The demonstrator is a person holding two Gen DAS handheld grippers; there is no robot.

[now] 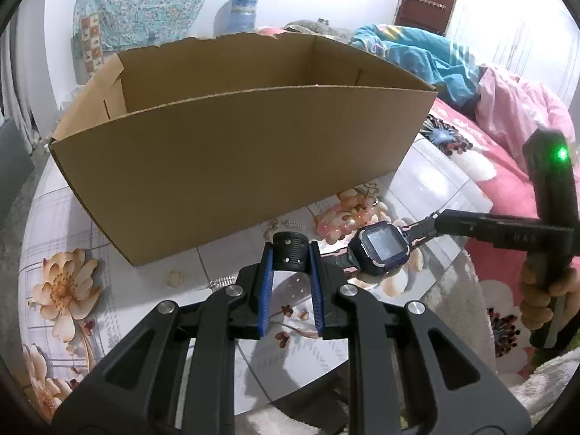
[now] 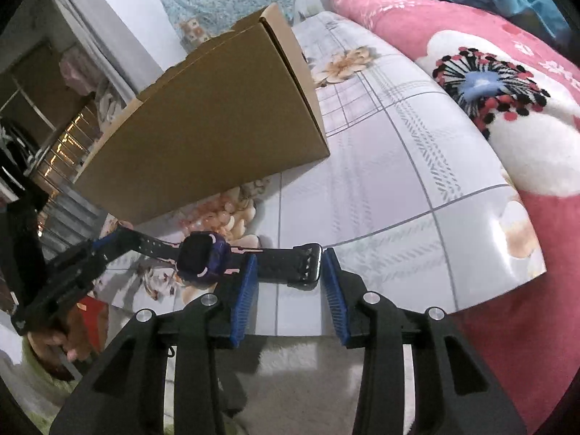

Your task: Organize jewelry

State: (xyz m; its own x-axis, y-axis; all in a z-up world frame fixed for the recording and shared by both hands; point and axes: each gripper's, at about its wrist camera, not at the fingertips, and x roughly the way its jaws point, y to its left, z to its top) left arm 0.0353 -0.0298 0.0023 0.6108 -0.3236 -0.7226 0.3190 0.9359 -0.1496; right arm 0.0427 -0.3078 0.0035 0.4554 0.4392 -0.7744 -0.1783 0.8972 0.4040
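Floral oilcloth covers the worktop [image 2: 417,152], with a pink flowered blanket [image 2: 507,72] heaped on the bed beside it and an open cardboard box [image 1: 232,152] standing toward the back. A child's smartwatch [image 1: 377,246] hangs stretched above the cloth, in front of the box, between the two tools. The left hand-held gripper [image 1: 290,253] is clamped on the perforated strap end, its blue pads pressing both sides. In the right wrist view the right hand-held gripper [image 2: 290,272] brackets the buckle end of the other strap; the near pad looks to touch the strap, but a sliver of space shows by the buckle, so this looks like a loose hold or none.

The watch's long axis runs strap to strap, roughly level and parallel to the box's front wall, the face tilted up and toward the left tool. The left tool probably carries the weight, and the box opening lies just beyond and above it, so lifting over the near wall would fall to that hand.
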